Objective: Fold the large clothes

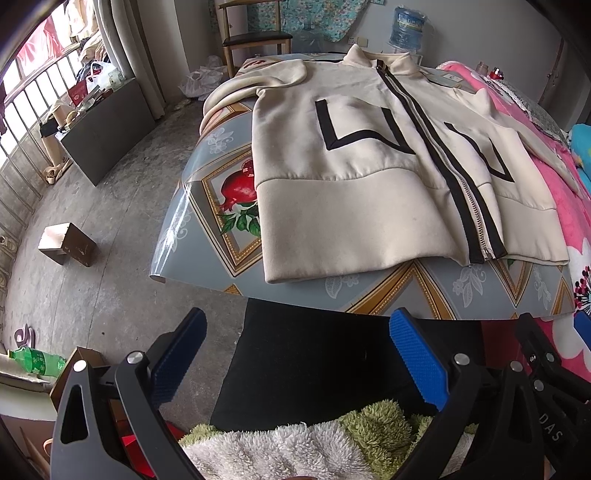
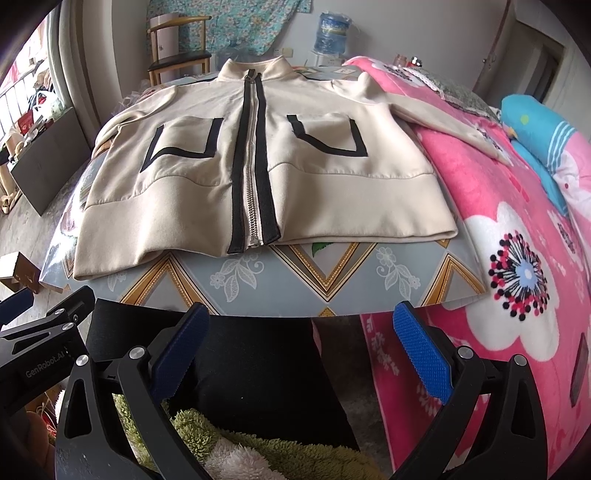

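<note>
A cream zip-up jacket (image 1: pixel 354 206) (image 2: pixel 258 162) with black trim lies flat and zipped on the patterned table (image 1: pixel 424 291) (image 2: pixel 258 280), collar at the far end, hem toward me. Its left sleeve (image 1: pixel 236 88) hangs off the table's far left edge. The right sleeve (image 2: pixel 443 118) drapes over the pink blanket. My left gripper (image 1: pixel 295 354) is open, held short of the table's near edge, nothing between its blue pads. My right gripper (image 2: pixel 295 347) is open too, likewise short of the near edge, and empty. The left gripper's body (image 2: pixel 37 339) shows at the right wrist view's left side.
A pink floral blanket (image 2: pixel 517 258) covers a bed right of the table. A wooden chair (image 1: pixel 255 33) and a water bottle (image 1: pixel 406 27) stand behind. A small brown box (image 1: pixel 66 243) sits on the concrete floor at left. Black trousers (image 1: pixel 314 369) and a fluffy green-white cloth (image 1: pixel 295 443) lie below the grippers.
</note>
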Tool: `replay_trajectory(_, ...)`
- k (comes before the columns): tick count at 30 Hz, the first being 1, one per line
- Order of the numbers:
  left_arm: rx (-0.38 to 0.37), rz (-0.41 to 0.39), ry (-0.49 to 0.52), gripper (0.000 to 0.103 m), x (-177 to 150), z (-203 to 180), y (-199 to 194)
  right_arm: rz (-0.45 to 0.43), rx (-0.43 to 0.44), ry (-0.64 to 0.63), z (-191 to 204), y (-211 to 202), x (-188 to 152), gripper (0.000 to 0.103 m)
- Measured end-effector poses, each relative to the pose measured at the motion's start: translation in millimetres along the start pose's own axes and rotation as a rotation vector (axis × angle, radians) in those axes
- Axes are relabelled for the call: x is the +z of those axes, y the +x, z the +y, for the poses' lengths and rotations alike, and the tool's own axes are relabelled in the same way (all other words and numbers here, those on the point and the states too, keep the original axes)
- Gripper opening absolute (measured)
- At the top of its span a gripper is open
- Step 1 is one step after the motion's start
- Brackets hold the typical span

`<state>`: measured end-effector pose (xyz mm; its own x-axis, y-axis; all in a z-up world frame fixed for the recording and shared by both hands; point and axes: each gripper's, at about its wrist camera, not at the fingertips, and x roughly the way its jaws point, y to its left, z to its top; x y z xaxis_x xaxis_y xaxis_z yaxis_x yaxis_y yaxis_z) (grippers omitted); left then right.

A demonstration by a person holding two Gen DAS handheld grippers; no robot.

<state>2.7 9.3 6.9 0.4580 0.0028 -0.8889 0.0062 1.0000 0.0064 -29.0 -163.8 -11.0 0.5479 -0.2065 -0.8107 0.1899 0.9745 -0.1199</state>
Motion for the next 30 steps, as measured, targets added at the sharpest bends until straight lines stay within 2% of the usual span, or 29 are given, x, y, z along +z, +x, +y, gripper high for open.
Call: replay_trajectory(30,0.011,-0.013,0.0,0.098,-0.2,3.1,-4.5,-0.009,-0.002,-0.001,1.3,-2.4,3.9,0.097)
